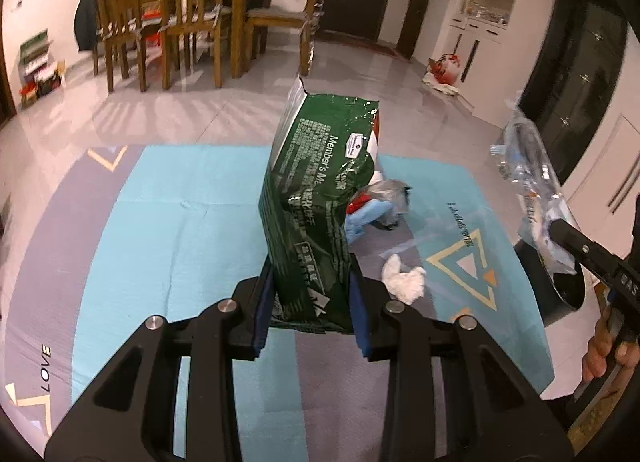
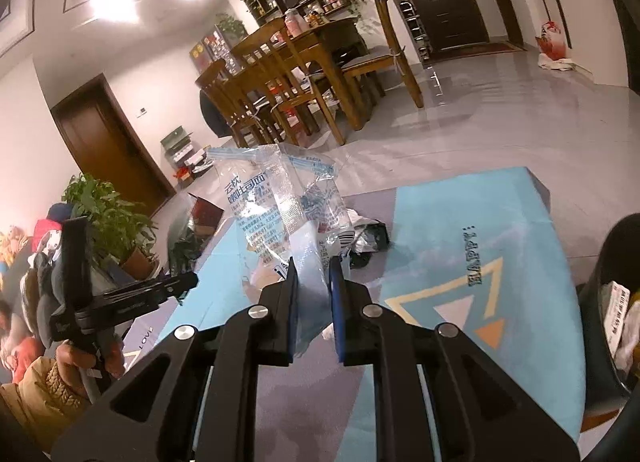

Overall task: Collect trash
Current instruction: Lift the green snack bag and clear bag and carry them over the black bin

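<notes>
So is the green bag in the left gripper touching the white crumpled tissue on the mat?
Apart. The left wrist view shows the green bag held up between the fingers, with bare mat between it and the white tissue.

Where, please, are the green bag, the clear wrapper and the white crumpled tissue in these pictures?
green bag (image 1: 316, 198): left wrist view, on its printed front face.
clear wrapper (image 2: 276, 202): right wrist view, on its printed middle.
white crumpled tissue (image 1: 404, 280): left wrist view, on its centre, lying on the mat.

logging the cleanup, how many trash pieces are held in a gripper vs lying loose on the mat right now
held in a gripper: 2 (green bag, clear wrapper)
loose on the mat: 2 (white tissue, mixed pile, too tangled to split)
total: 4
</notes>
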Demonstrator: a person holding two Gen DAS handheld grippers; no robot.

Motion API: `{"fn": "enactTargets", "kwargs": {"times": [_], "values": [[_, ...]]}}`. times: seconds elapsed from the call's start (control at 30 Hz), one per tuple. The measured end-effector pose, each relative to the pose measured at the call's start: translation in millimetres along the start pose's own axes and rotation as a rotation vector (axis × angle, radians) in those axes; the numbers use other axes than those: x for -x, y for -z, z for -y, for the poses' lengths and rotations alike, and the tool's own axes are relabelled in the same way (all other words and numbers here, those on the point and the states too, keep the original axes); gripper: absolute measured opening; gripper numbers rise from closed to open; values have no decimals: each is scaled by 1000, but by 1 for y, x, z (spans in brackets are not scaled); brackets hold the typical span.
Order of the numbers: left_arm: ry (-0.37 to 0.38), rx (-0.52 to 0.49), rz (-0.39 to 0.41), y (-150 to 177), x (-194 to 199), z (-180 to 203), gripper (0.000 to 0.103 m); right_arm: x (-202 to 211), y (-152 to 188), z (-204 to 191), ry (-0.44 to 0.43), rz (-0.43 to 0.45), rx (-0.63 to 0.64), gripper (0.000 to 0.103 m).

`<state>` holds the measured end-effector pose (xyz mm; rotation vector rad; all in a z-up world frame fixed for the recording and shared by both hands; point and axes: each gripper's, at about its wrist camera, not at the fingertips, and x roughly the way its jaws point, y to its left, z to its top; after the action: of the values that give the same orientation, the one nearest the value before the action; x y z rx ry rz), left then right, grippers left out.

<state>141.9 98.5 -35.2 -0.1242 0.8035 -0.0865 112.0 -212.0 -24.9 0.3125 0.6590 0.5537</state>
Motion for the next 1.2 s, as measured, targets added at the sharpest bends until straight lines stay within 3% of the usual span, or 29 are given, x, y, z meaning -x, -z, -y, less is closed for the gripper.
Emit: {"fn": "enactTargets", "kwargs": {"times": [0.27, 0.47, 0.9, 1.07, 1.2], "values": [[71, -12, -13, 20, 15, 28, 34, 42, 9, 19, 49, 57, -50, 15], [143, -20, -45, 16, 15, 56, 34, 85, 11, 52, 148, 135, -112, 15], [340, -278, -46, 2, -2, 216, 34, 166, 26, 129, 426, 300, -271, 15], [430, -337, -78, -4, -17, 276, 35, 180, 32, 148, 531, 312, -307, 15], [450, -382, -114, -6, -35, 311, 35, 184, 37, 165, 588, 294, -356, 15]]}}
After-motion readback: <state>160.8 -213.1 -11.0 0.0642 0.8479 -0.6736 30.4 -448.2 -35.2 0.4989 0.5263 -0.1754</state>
